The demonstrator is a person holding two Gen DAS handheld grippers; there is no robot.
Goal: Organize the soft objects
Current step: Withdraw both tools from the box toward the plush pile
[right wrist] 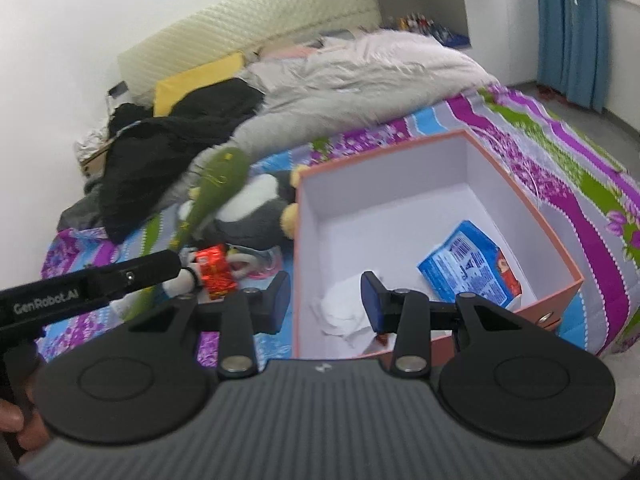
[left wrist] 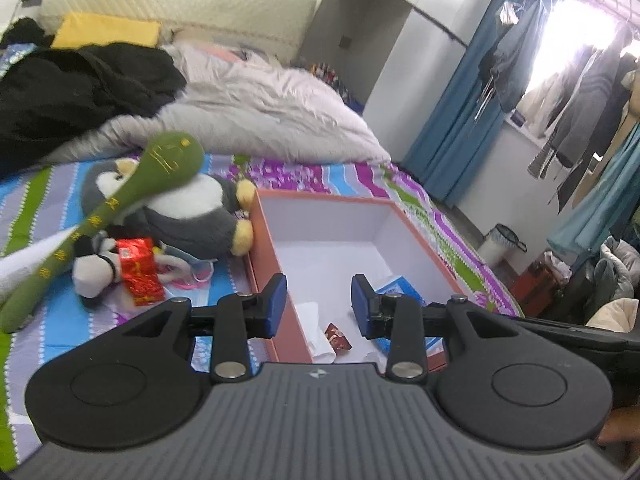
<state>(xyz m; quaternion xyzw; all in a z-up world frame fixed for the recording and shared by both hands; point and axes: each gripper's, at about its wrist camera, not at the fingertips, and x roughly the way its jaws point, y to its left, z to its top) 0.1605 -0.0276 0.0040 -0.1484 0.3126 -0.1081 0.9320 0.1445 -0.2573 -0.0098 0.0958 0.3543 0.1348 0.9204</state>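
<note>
An open orange box with a white inside (left wrist: pixel 264 240) (right wrist: pixel 520 200) sits on the striped bed. It holds a blue packet (right wrist: pixel 468 264), white tissue (right wrist: pixel 344 312) and a small red wrapper (left wrist: pixel 338 336). To its left lie a grey-and-white plush penguin (left wrist: pixel 192 208) (right wrist: pixel 248 208), a long green plush (left wrist: pixel 132 192) (right wrist: pixel 216 188), a small grey plush (left wrist: pixel 92 268) and a red foil packet (left wrist: pixel 140 272) (right wrist: pixel 214 270). My left gripper (left wrist: pixel 319 304) is open and empty above the box's near left wall. My right gripper (right wrist: pixel 325 304) is open and empty above the box's near edge.
A rumpled pale duvet (left wrist: pixel 260 108), black clothes (left wrist: pixel 72 88) and a yellow pillow (left wrist: pixel 104 30) cover the far half of the bed. Blue curtains (left wrist: pixel 460 112), hanging clothes and a small bin (left wrist: pixel 500 244) stand to the right on the floor.
</note>
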